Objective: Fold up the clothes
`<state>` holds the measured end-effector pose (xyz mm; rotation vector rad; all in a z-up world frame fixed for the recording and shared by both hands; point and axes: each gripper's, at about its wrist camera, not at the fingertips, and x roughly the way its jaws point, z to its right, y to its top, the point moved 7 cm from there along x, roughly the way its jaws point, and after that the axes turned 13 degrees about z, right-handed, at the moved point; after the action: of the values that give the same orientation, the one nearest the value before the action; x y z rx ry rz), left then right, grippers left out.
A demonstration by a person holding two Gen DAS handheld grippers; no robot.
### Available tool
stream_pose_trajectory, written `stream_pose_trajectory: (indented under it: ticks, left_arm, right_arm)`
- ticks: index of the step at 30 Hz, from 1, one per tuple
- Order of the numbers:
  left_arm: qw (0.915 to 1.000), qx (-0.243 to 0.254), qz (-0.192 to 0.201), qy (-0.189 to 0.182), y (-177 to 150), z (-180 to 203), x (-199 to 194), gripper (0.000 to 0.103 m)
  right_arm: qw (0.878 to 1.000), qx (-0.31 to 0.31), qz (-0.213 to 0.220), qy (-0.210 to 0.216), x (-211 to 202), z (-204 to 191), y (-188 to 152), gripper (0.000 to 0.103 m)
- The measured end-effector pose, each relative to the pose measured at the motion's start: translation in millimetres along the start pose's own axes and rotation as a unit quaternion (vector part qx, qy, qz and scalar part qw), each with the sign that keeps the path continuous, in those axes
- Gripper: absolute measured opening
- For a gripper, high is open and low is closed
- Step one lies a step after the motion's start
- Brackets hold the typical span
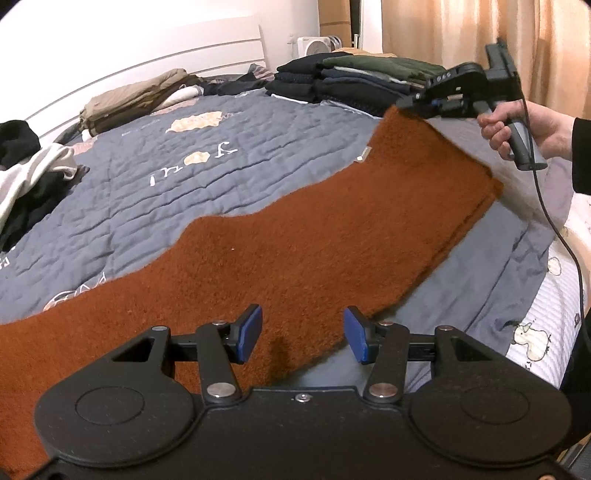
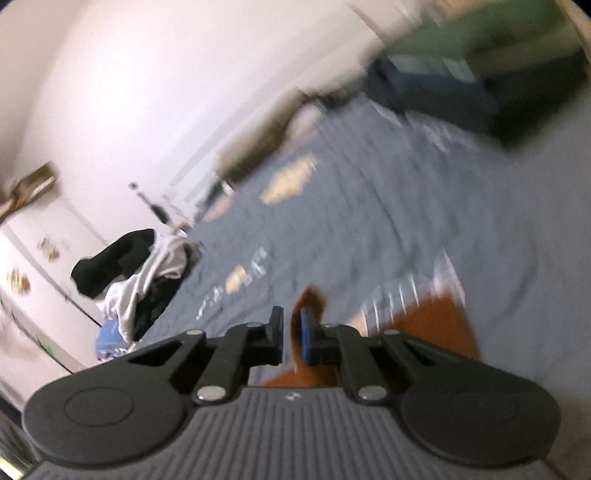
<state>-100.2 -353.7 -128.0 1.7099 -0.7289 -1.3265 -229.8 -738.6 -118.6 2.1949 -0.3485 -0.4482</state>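
Note:
A long rust-brown scarf (image 1: 280,258) lies across the grey quilted bed (image 1: 147,192), its far end lifted. My left gripper (image 1: 303,334) is open and empty, just above the scarf's near part. My right gripper (image 1: 410,104) is shut on the scarf's far corner and holds it up off the bed. In the blurred right wrist view my right gripper (image 2: 291,332) pinches a fold of the scarf (image 2: 308,301), and more of it hangs below at the right (image 2: 436,325).
A stack of folded dark clothes (image 1: 347,83) sits at the bed's far right. A folded tan garment (image 1: 136,101) lies by the headboard. A pile of unfolded black and white clothes (image 1: 29,173) lies at the left. Curtains (image 1: 480,33) hang at the right.

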Motion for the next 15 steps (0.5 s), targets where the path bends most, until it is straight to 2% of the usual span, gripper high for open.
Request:
stream_pose_trajectory:
  ticks: [3, 7, 11, 12, 14, 15]
  left_arm:
    - [1.0000, 0.005, -0.001, 0.001, -0.2, 0.9, 0.5, 0.049]
    - [1.0000, 0.010, 0.000, -0.002, 0.2, 2.6, 0.3, 0.049]
    - [0.9999, 0.011, -0.002, 0.000, -0.5, 2.4, 0.8, 0.050]
    - [0.9999, 0.011, -0.003, 0.001, -0.5, 2.6, 1.1, 0.050]
    - [0.9999, 0.012, -0.004, 0.000, -0.6, 3.5, 1.8, 0.050]
    - [0.9999, 0.013, -0.004, -0.001, -0.8, 3.9, 1.7, 0.050]
  right_arm:
    - [0.998, -0.046, -0.016, -0.025, 2.1, 4.9, -3.4, 0.009]
    - [0.996, -0.037, -0.058, -0.062, 9.3, 28.0, -22.0, 0.011]
    - [0.995, -0.036, -0.060, -0.074, 6.3, 37.7, -28.3, 0.015]
    - [0.995, -0.031, -0.054, -0.074, 6.1, 38.9, -26.5, 0.018]
    - [0.996, -0.027, -0.046, -0.074, 6.3, 39.0, -25.6, 0.038]
    - [0.996, -0.028, -0.047, -0.075, 8.1, 38.8, -26.5, 0.042]
